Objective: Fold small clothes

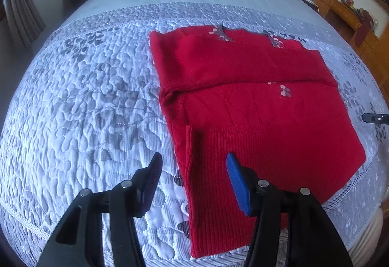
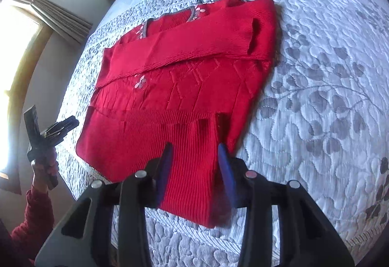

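Red sweater lying flat on the quilted bedspread, near the bed's foot edge, sleeves already folded across the chest, ribbed hem nearest the cameras. Probably between folds: sides and sleeves done, lengthwise fold not yet made.

Left gripper released, jaws apart, nothing between them, hovering over the hem's left corner. Right gripper also released, jaws apart above the hem's right corner, pads not pressing the knit.

Next move likely: pinching both hem corners through all layers, lifting together, carrying the hem up toward the collar without dragging the folded sleeves loose. Thick knit, so a deep bite needed.

Hard to tell: whether the right fingertips brush the cloth, blurred there. Collar mostly hidden under the sleeves. Person cut off at the frame's left in the right wrist view, only a red sleeve and a hand showing.
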The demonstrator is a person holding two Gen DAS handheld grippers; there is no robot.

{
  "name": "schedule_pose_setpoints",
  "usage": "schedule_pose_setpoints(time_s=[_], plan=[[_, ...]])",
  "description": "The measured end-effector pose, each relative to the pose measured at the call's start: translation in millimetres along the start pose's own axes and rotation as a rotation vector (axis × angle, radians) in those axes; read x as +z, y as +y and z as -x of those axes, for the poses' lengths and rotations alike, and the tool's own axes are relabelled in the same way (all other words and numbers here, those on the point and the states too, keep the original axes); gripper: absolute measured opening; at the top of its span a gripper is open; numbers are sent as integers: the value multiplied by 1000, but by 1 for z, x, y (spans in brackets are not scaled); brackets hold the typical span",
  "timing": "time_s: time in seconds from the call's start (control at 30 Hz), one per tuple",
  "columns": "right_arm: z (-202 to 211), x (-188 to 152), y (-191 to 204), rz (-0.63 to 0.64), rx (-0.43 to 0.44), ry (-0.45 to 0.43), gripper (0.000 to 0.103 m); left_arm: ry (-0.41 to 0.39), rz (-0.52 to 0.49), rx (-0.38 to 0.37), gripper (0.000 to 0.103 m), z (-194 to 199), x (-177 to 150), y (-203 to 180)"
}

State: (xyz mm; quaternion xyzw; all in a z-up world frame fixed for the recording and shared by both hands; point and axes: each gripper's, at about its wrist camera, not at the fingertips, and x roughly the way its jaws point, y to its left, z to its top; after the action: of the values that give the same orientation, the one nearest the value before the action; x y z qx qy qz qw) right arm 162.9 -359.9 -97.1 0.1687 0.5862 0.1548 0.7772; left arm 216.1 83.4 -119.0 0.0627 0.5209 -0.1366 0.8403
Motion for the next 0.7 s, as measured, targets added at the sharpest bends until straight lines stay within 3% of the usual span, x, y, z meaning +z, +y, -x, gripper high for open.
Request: schedule_pose_setpoints(time_s=[0.27, 0.33, 0.43, 0.53, 0.7], plan=[[-20, 14, 1, 17, -12, 27, 42, 30, -22, -48, 54, -28, 13, -10], [-25, 18, 0, 25, -14, 35, 44, 58, -13, -66, 31, -36, 14, -10], [-32, 22, 2, 54, -29, 47, 52, 70, 1, -81, 10, -43, 14, -8], [-41, 24, 2, 79, -45, 67, 53, 69, 24, -115, 3, -43, 14, -4], [-57, 25, -7, 78, -70, 102, 54, 65, 44, -134, 2, -43, 13, -1]])
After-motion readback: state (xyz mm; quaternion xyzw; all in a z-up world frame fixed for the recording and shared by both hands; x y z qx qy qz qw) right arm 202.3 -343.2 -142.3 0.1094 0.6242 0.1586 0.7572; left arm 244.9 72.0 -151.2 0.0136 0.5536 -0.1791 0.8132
